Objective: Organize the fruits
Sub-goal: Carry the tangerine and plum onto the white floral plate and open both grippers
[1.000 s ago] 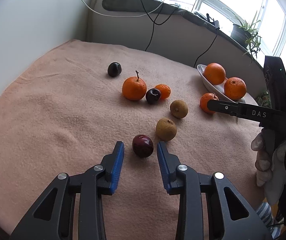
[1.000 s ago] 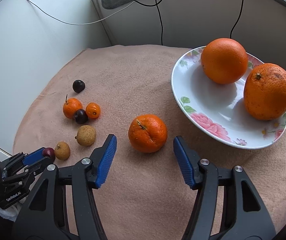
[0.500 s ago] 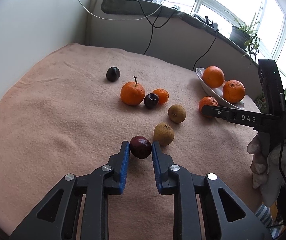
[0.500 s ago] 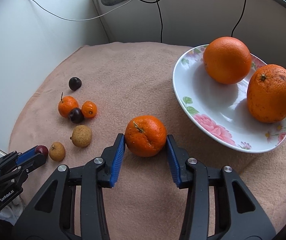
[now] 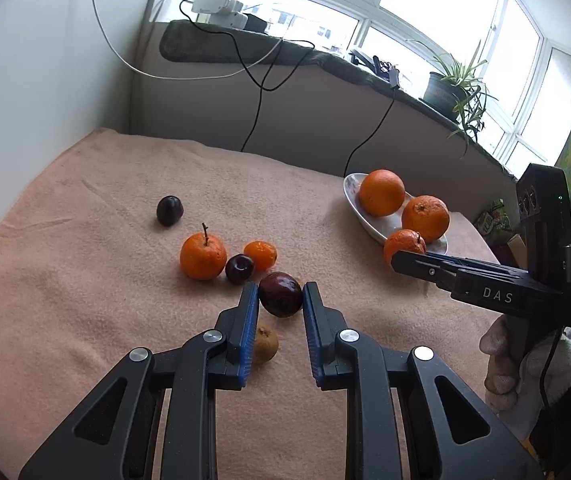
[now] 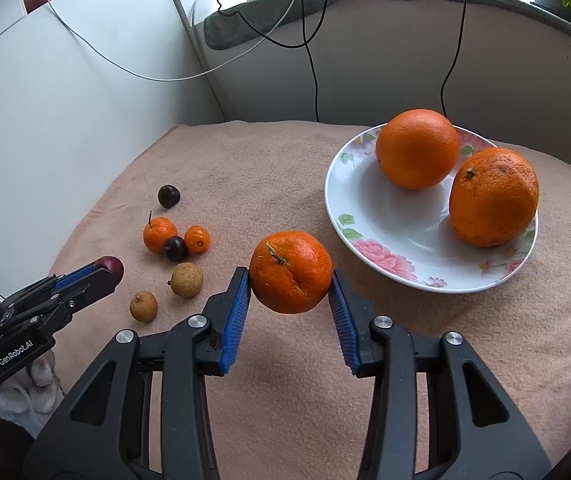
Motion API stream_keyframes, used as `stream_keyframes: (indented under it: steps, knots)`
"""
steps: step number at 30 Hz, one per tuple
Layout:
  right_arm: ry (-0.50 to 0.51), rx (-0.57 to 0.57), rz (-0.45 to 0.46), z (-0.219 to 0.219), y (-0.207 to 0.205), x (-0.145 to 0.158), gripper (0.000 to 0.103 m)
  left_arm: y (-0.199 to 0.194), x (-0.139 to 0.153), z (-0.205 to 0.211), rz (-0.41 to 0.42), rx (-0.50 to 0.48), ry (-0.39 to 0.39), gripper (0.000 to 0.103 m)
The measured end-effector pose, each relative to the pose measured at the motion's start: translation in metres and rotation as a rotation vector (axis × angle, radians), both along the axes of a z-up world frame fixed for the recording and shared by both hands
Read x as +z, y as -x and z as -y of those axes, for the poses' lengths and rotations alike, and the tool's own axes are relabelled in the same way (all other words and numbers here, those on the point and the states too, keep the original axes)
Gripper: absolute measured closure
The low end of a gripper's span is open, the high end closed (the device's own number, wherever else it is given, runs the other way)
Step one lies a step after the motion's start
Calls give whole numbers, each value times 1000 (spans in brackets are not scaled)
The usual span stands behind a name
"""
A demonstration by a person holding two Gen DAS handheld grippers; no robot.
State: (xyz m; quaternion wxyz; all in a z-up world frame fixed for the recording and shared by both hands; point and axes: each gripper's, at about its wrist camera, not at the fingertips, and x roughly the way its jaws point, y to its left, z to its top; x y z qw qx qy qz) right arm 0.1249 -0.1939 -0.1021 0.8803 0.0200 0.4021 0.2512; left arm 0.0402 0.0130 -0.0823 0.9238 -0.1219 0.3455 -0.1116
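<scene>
My left gripper point(image 5: 280, 298) is shut on a dark red plum point(image 5: 280, 294) and holds it above the peach cloth; it also shows in the right wrist view point(image 6: 110, 267). My right gripper point(image 6: 290, 276) is shut on an orange tangerine point(image 6: 290, 272), lifted off the cloth just left of the floral plate point(image 6: 385, 236). The plate holds two big oranges point(image 6: 417, 149) point(image 6: 493, 197). On the cloth lie a stemmed tangerine point(image 5: 203, 256), a small tangerine point(image 5: 260, 255), two dark plums point(image 5: 239, 269) point(image 5: 169, 210) and two brown longans point(image 6: 186, 279) point(image 6: 143, 306).
The peach cloth point(image 5: 85, 280) covers the table. A white wall point(image 5: 25, 80) stands left. A ledge with cables point(image 5: 253, 80) and a potted plant point(image 5: 453, 80) runs behind.
Both grippers closed on their fruit and lifted: the left took the red plum, the right took the tangerine, both raised off the cloth.
</scene>
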Motion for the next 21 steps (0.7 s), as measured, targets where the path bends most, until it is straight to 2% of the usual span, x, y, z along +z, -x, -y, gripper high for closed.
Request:
stream_keyframes:
  steps: [9, 21]
  knots:
    - [5, -92, 42, 41, 1, 15, 61, -30, 6, 38, 24, -91, 16, 82]
    - [22, -141, 37, 57, -13, 7, 61, -66, 12, 78, 32, -183, 41, 82]
